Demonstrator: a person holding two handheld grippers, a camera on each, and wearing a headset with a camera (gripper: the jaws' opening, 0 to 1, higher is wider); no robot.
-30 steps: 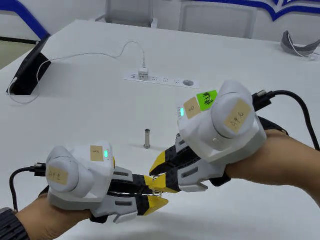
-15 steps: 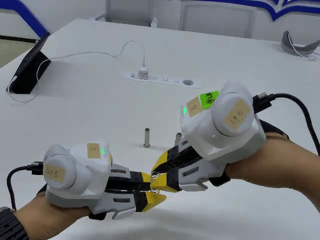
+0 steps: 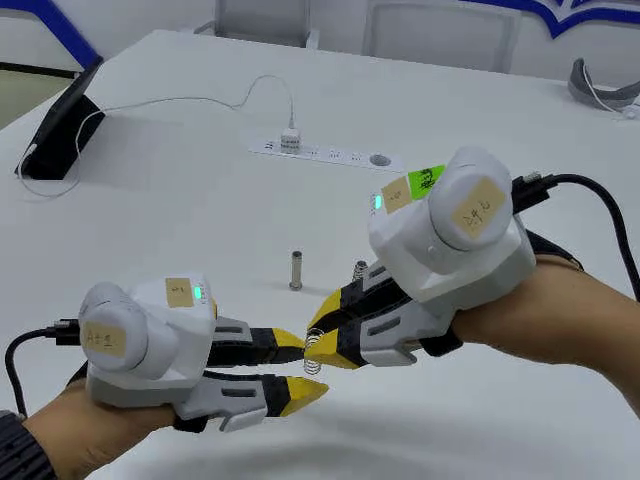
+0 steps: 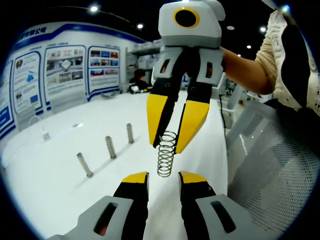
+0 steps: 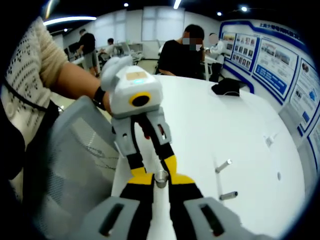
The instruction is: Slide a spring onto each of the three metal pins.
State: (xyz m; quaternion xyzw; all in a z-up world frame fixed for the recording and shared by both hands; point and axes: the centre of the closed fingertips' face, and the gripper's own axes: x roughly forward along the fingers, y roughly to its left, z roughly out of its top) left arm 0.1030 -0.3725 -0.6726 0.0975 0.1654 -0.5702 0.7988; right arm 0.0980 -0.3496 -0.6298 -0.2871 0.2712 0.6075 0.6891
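Observation:
My right gripper is shut on the upper end of a small steel spring, which hangs above the white table. In the left gripper view the spring dangles from those yellow fingers just ahead of my left gripper, whose jaws stand open with nothing between them. Three metal pins stand in a row: a bare pin, then a sprung pin and another sprung pin. In the head view the bare pin stands beyond the grippers, and a sprung pin peeks from behind the right gripper.
A white power strip with a plugged cable lies further back. A black tablet leans at the far left edge, and a grey headset lies at the far right. Mesh chair backs stand beside the table.
The left gripper's jaws have spread apart and drawn back from the spring. The spring stays in the right gripper, which has risen slightly.

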